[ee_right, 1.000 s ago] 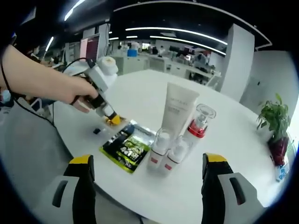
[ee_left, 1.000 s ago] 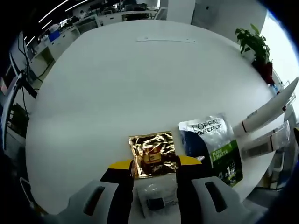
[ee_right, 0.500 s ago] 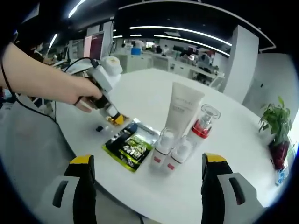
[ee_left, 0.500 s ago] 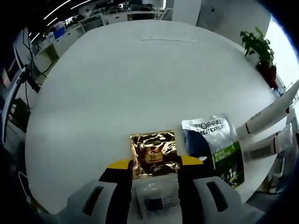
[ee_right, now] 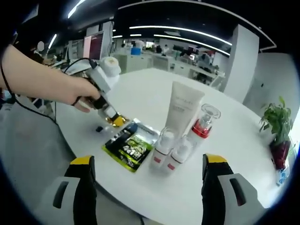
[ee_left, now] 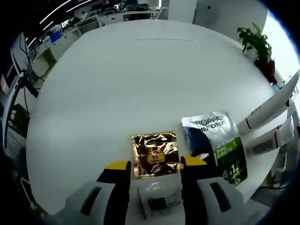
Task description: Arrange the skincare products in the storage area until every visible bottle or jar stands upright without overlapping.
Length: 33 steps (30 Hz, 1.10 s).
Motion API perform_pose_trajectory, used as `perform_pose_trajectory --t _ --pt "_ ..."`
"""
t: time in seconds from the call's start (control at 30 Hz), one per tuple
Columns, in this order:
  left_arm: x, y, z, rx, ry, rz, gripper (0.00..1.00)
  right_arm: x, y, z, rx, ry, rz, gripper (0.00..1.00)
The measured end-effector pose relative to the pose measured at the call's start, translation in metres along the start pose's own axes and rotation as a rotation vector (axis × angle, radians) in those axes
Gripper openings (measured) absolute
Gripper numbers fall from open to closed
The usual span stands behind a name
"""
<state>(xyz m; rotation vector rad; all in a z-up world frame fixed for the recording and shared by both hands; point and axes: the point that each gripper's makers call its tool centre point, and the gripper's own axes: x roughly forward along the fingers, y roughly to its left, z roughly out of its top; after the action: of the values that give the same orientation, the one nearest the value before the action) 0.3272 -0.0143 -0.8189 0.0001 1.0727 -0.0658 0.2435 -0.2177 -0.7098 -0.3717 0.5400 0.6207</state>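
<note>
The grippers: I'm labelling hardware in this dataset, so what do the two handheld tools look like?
Each gripper has two black jaws with yellow tips on pale grey bodies with dark slots, seen on the left gripper and the right gripper. From the right gripper view, the left one has a white, rounded housing with a dark cable trailing from it, gripped by a bare hand; no sleeve shows.

On the desk [ee_right: 243, 154] stand one tall white tube [ee_right: 181, 112], one clear pump bottle with a red collar [ee_right: 201, 124] and two small white bottles [ee_right: 161, 149] with red labels. Three flat packets lie nearby: one green sachet [ee_right: 130, 148], one gold sachet [ee_left: 155, 154], and one clear packet [ee_left: 158, 201], possibly a sample pouch.
</note>
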Motion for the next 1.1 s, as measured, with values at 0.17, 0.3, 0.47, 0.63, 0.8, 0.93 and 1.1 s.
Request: perform_pose_trajectory --t 0.17,0.3,0.47,0.63,0.8,0.93,1.1 --pt "-0.006 -0.002 0.007 -0.007 -0.041 -0.044 0.48 0.001 0.000 0.000 -0.005 0.001 0.001 0.93" --pt "-0.016 0.004 0.011 0.001 -0.082 -0.073 0.50 0.001 0.000 0.000 -0.005 0.001 0.002 0.93" --pt "-0.036 0.014 0.011 -0.002 -0.139 -0.113 0.50 0.001 0.000 -0.001 -0.012 0.004 -0.002 0.93" --pt "-0.060 0.028 0.007 -0.033 -0.205 -0.166 0.52 -0.001 -0.002 -0.001 -0.003 0.002 -0.010 0.93" --pt "-0.086 0.034 -0.004 -0.029 -0.257 -0.189 0.57 -0.001 -0.003 0.000 -0.003 -0.004 -0.019 0.93" --pt "-0.107 0.041 -0.014 -0.022 -0.317 -0.220 0.60 -0.001 -0.004 0.000 0.003 -0.009 -0.020 0.94" --pt "-0.132 0.038 -0.033 0.002 -0.350 -0.267 0.68 -0.003 -0.004 0.003 0.008 -0.022 -0.019 0.94"
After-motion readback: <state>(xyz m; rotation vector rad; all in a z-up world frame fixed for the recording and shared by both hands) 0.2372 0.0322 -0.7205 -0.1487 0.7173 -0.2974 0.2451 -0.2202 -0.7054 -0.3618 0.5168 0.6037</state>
